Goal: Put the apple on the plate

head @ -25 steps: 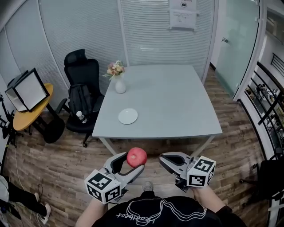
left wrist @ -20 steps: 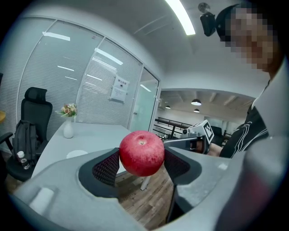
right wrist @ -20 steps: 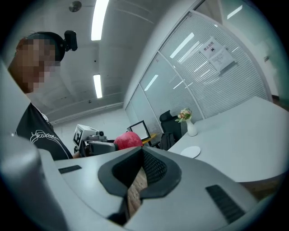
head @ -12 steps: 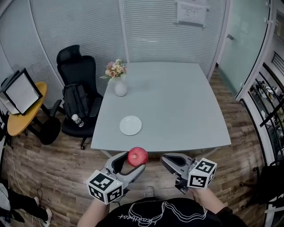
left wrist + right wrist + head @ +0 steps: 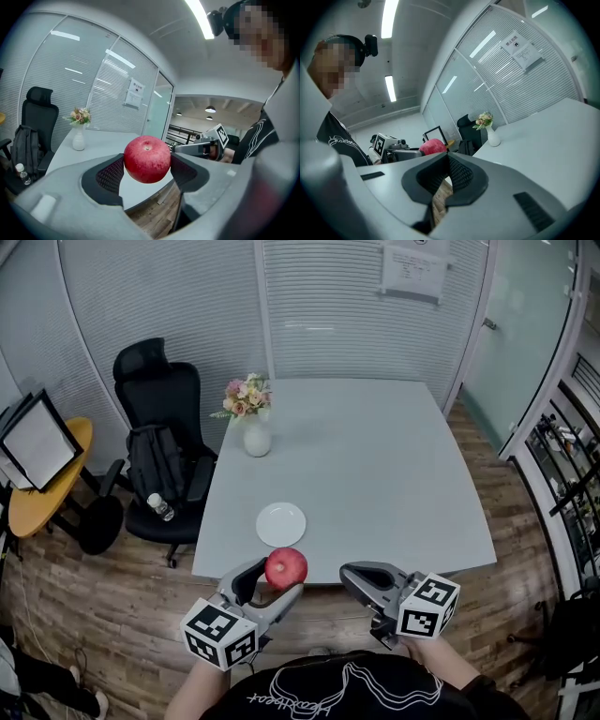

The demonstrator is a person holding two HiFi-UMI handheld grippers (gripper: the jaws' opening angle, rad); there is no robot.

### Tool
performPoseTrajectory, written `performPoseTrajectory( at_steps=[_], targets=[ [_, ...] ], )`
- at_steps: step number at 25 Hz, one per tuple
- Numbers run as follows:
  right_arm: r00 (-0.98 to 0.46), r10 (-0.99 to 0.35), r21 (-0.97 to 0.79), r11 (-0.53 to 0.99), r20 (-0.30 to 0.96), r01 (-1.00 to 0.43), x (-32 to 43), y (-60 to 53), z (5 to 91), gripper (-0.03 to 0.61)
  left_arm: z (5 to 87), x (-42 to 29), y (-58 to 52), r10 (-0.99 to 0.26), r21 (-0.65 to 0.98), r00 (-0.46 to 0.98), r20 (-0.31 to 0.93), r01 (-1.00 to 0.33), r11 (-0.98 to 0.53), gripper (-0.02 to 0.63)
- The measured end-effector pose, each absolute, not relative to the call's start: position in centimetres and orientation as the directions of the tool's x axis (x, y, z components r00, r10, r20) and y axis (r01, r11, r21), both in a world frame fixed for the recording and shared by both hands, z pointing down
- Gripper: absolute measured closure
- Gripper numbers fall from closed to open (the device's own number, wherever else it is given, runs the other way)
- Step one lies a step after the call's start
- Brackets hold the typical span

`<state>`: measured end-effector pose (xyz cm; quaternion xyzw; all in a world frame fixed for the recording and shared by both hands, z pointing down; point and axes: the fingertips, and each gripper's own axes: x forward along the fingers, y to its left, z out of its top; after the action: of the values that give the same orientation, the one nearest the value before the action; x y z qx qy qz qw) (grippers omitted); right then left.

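A red apple [image 5: 287, 568] [image 5: 147, 159] is clamped between the jaws of my left gripper [image 5: 274, 581] [image 5: 147, 169], held in the air just before the near edge of the grey table [image 5: 375, 474]. The white plate [image 5: 281, 524] lies empty on the table near its front left corner, just beyond the apple. My right gripper [image 5: 349, 574] [image 5: 446, 174] hovers to the right of the apple, shut with nothing between its pads. In the right gripper view the apple [image 5: 433, 146] shows off to the left.
A white vase with flowers [image 5: 255, 432] stands on the table's far left. A black office chair [image 5: 155, 437] with a bag and bottle is left of the table, and a yellow round table [image 5: 42, 498] further left. Wooden floor lies under the grippers.
The table and plate have drawn closer to me in the head view; the plate now sits just past the apple. The left gripper keeps hold of the apple, and the right stays shut.
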<state>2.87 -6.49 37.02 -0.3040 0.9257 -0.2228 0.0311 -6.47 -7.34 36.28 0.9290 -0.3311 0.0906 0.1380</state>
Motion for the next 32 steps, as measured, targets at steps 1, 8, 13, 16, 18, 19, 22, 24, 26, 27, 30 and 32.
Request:
performPoseTrajectory(
  at_steps=[1,8,13,16,18,19,22,24,26,27,30,32],
  targets=[
    [-0.816,-0.573,-0.43,0.719,0.078,-0.546,2.8,-6.7,37.0,0.571,36.2,-6.6,-7.7,-0.594,0.197,0.763,0.257,-0.643,-0.74,0.296],
    [-0.833,-0.547,-0.443,0.727,0.087,-0.524,2.8,-9.2,37.6,0.571,37.1,-6.6,-10.1,-0.612,0.201,0.74,0.278,-0.668,-0.717,0.296],
    [-0.854,-0.512,-0.467,0.735,0.095,-0.492,2.7,-12.1,38.9,0.571,38.7,-6.6,-12.6,-0.637,0.196,0.704,0.314,-0.704,-0.682,0.296],
    [-0.861,-0.497,-0.484,0.732,0.103,-0.48,2.9,-14.1,39.8,0.571,40.1,-6.7,-14.4,-0.647,0.192,0.679,0.346,-0.727,-0.66,0.296],
    [-0.864,-0.493,-0.506,0.722,0.103,-0.472,2.9,-15.5,40.2,0.571,40.8,-7.0,-15.8,-0.655,0.175,0.658,0.372,-0.743,-0.647,0.296],
    [-0.866,-0.489,-0.515,0.719,0.104,-0.467,2.8,-16.2,40.4,0.571,41.1,-7.1,-16.5,-0.658,0.167,0.649,0.381,-0.748,-0.642,0.296],
    [-0.872,-0.474,-0.519,0.718,0.124,-0.464,2.7,-18.0,41.4,0.571,41.9,-7.1,-18.5,-0.666,0.159,0.634,0.393,-0.76,-0.63,0.296],
    [-0.873,-0.468,-0.523,0.714,0.139,-0.466,2.7,-19.0,42.1,0.571,42.5,-7.1,-19.5,-0.669,0.157,0.627,0.399,-0.766,-0.624,0.296],
    [-0.873,-0.466,-0.531,0.708,0.145,-0.466,2.7,-19.9,42.5,0.571,43.1,-7.1,-20.5,-0.668,0.156,0.62,0.412,-0.77,-0.618,0.296],
    [-0.873,-0.465,-0.535,0.705,0.146,-0.465,2.7,-20.4,42.6,0.571,43.4,-7.2,-21.0,-0.668,0.154,0.615,0.42,-0.773,-0.615,0.296],
    [-0.875,-0.46,-0.543,0.701,0.152,-0.463,2.5,-21.6,43.0,0.571,44.4,-7.6,-22.4,-0.669,0.141,0.597,0.443,-0.783,-0.606,0.296],
    [-0.875,-0.457,-0.546,0.698,0.159,-0.463,2.5,-22.3,43.4,0.571,45.2,-7.8,-23.3,-0.669,0.143,0.59,0.451,-0.788,-0.598,0.296]
  ],
)
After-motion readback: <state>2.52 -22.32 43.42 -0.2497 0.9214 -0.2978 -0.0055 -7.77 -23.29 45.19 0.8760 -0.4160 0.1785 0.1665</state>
